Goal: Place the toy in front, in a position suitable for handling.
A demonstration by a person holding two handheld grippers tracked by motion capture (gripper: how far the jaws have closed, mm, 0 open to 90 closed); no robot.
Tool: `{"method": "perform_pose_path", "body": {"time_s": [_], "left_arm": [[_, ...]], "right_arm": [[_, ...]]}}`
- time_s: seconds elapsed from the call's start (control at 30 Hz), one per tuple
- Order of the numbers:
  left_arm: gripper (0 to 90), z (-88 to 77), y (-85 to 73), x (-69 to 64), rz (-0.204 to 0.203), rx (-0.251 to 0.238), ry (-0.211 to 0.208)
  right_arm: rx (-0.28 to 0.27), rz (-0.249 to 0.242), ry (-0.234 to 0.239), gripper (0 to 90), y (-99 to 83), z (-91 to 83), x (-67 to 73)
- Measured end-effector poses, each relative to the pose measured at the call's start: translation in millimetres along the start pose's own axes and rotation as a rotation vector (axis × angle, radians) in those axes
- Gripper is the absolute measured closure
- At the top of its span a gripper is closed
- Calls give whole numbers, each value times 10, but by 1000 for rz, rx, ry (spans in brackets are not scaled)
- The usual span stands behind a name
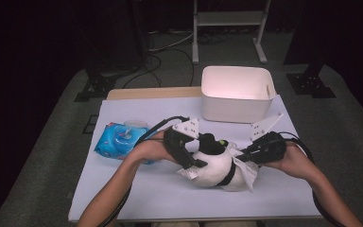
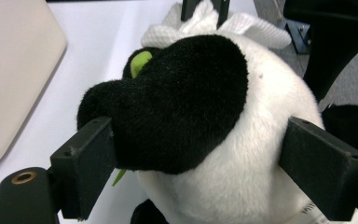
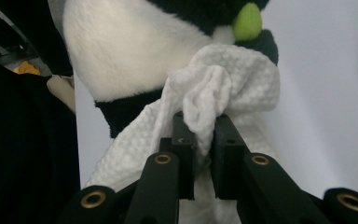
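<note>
A black-and-white plush panda [image 1: 216, 166] lies on the white table [image 1: 132, 189], toward the near edge, between the two hands. The left gripper [image 1: 192, 165] has its jaws spread wide around the toy's body: in the left gripper view one pad presses into the black fur [image 2: 177, 98] and the other sits against the white flank [image 2: 256, 154], so the toy is clamped between them. A small green patch [image 2: 141, 62] shows on the toy beside the black fur. The right gripper [image 3: 199, 140] is clenched on a bunched white wipe [image 3: 223, 88], which rests against the panda's white side just beside a black band. In the high view the wipe [image 1: 248, 172] drapes down the toy's right side. Well to the left lies a blue wet-wipe pack [image 1: 119, 139]; a white bin [image 1: 236, 93] stands at the far edge.
</note>
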State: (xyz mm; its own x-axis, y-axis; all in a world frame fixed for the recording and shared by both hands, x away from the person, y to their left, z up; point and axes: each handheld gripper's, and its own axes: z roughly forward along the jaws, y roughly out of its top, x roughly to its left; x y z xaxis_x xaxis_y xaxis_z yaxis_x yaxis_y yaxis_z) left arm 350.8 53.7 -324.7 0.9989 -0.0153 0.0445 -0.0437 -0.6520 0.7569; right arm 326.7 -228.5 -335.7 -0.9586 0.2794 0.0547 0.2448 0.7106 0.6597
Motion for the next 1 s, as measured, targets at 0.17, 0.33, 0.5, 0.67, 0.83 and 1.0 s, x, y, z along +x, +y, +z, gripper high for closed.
{"method": "perform_pose_path", "body": {"time_s": [0.17, 0.33, 0.5, 0.67, 0.83, 1.0], "left_arm": [[122, -84, 33, -29, -5, -10, -5], [122, -49, 7, -58, -12, -1, -43], [111, -15, -38, -67, -31, -13, -68], [105, 36, -110, -104, -31, 26, -71], [105, 103, -170, -82, -49, 12, -66], [107, 136, -174, -75, -44, 16, -39]], "right_arm": [[-18, 26, -8, 809, -81, -47, -33], [-25, 43, -15, 809, -129, -82, -55], [-34, 50, -7, 809, -158, -89, -57], [-40, 78, -34, 809, -217, -132, -89], [-55, 91, -32, 809, -292, -162, -87], [-60, 101, -28, 809, -308, -163, -82]]}}
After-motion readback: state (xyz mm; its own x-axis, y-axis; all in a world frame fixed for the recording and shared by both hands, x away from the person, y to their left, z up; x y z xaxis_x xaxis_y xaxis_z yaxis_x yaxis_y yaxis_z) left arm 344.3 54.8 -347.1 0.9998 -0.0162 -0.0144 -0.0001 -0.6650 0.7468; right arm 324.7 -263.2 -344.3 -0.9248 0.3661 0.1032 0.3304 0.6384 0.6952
